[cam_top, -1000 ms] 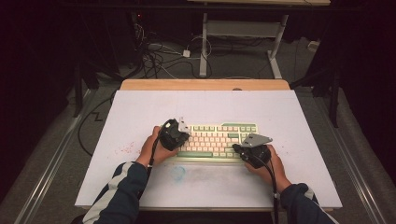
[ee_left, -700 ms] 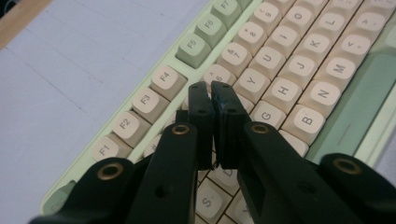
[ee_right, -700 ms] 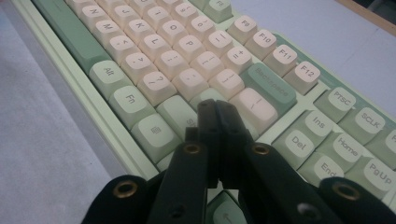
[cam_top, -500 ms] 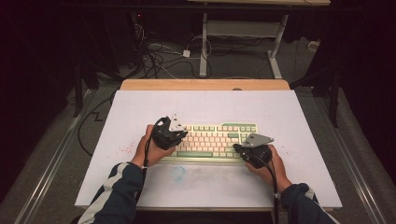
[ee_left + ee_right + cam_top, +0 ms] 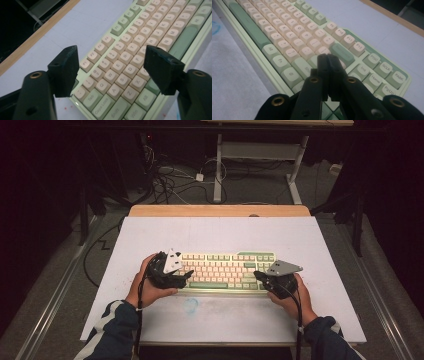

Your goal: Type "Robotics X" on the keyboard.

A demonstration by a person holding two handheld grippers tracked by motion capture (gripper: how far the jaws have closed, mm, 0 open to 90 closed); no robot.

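Note:
A pale green keyboard with cream and green keys lies near the front of the white table top. My left gripper hovers at the keyboard's left end, open, and its jaws have just been opening with nothing held between them. In the left gripper view the keyboard shows through the wide gap of my left gripper. My right gripper rests over the keyboard's right end, shut and empty. In the right gripper view my right gripper has its tips pressed together just above the keyboard near the shift and enter keys.
A faint blue circle marks the table in front of the keyboard. A wooden strip runs along the table's far edge. Beyond it, cables and a white desk frame stand on the floor.
My left gripper has drawn back to the left, off the keys toward the keyboard's left end, and its jaws have opened. The right gripper and the keyboard have stayed put.

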